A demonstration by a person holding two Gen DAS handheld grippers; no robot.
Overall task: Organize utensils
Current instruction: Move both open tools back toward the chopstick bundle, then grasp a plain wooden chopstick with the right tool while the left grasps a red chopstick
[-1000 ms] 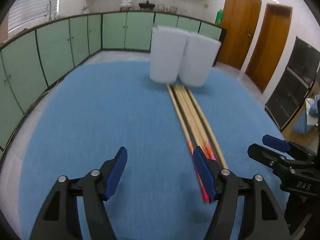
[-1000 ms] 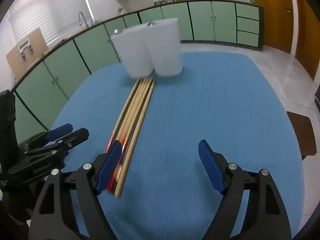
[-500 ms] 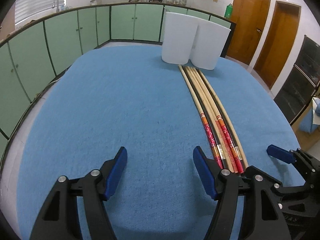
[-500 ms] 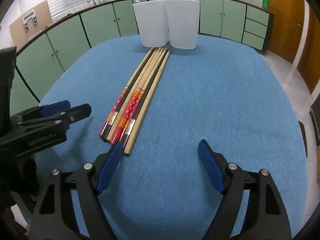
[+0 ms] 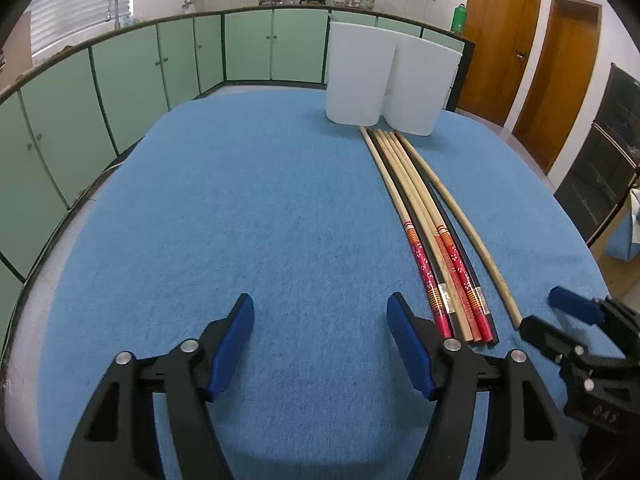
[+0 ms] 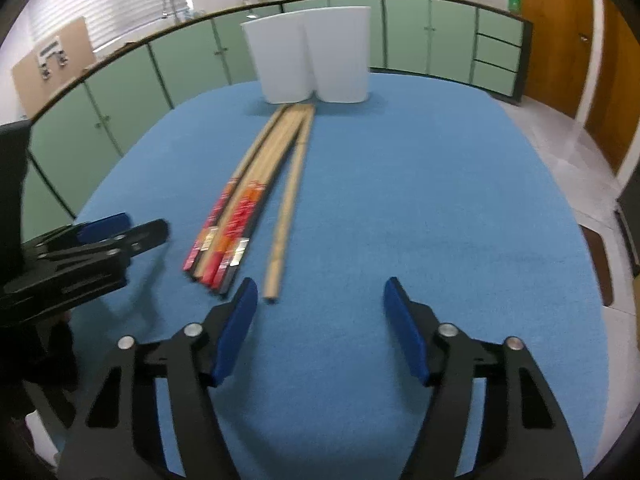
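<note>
Several long chopsticks lie side by side on the blue cloth, some plain wood, some with red patterned ends, some black. They also show in the right wrist view. One plain chopstick lies slightly apart on the right of the bundle. Two white holders stand at the far end of the chopsticks, also in the right wrist view. My left gripper is open and empty, left of the chopsticks' near ends. My right gripper is open and empty, just right of them.
The blue cloth covers a round table. Green cabinets curve around the left and back. Wooden doors stand at the right. Each gripper shows in the other's view, the right one and the left one.
Both grippers have pulled back from the holders toward the near ends of the chopsticks. The plain chopstick on the right now lies apart from the bundle.
</note>
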